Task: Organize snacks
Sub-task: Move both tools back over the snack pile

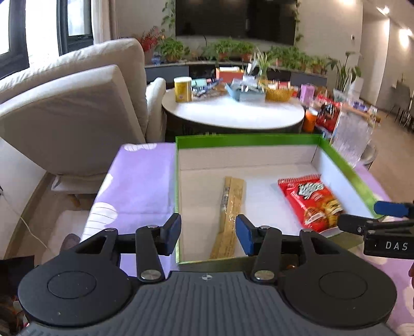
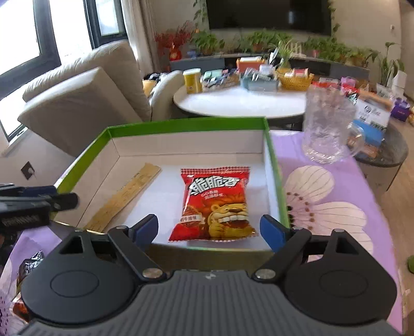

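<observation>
The left gripper [image 1: 208, 234] hangs over the near edge of the green-rimmed box [image 1: 248, 140], its jaws apart and holding nothing; the long tan snack stick [image 1: 229, 219] lies loose on the white box floor below the gap, running toward twelve o'clock. The right gripper [image 2: 209, 230] is likewise released, its blue pads [image 2: 270, 232] standing wide on either side of the red snack packet [image 2: 214, 204] without pressing on it; the packet lies flat in the box, right of the stick and well apart from it. At the right wrist view's eight o'clock a dark wrapped snack [image 2: 29, 266] sits on the purple flowered tablecloth [image 2: 323, 196] outside the box, though blur makes its kind hard to tell. At two o'clock from the box stands a clear glass mug [image 2: 328, 126] on the cloth. Farther off is a round white table [image 1: 233, 113] crowded with a yellow canister [image 1: 183, 89], a woven basket [image 1: 279, 93] and boxes, a beige sofa [image 1: 72, 103] at ten o'clock, and potted plants [image 1: 227, 49] under a dark screen [image 1: 235, 20].
</observation>
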Demonstrator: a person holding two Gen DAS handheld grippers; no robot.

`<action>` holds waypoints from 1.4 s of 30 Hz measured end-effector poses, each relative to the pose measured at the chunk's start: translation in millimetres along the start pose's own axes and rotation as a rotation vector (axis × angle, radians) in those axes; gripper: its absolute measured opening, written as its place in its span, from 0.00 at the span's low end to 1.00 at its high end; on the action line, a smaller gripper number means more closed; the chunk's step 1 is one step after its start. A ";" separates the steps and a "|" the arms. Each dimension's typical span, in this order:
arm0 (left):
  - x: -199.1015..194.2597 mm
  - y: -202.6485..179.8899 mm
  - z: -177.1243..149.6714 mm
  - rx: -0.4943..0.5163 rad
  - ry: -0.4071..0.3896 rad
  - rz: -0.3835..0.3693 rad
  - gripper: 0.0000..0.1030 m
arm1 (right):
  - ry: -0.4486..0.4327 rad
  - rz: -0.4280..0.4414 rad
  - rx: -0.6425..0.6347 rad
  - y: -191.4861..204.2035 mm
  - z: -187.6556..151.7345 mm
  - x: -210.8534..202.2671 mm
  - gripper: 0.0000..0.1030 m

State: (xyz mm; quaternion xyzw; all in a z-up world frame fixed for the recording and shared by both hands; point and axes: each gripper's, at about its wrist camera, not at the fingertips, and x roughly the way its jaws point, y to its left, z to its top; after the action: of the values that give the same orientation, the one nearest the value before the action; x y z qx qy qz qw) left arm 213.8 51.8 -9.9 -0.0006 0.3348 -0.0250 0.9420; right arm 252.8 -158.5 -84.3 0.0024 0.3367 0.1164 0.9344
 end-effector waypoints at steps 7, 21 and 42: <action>-41.1 14.7 -14.9 -0.015 -0.044 0.018 0.47 | -0.048 -0.012 0.025 -3.8 -12.8 -37.1 0.59; -62.5 24.7 -70.0 -0.059 0.048 0.003 0.47 | -0.021 -0.013 0.077 -11.7 -47.0 -61.2 0.59; -69.4 11.6 -106.8 -0.040 0.123 -0.055 0.47 | 0.007 -0.004 0.063 -4.0 -83.5 -76.3 0.59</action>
State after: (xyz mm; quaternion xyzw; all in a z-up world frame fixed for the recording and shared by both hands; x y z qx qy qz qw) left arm 93.2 68.3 -49.2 -0.0271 0.3923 -0.0444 0.9184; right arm 144.1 -185.3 -101.2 0.0306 0.3433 0.1038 0.9330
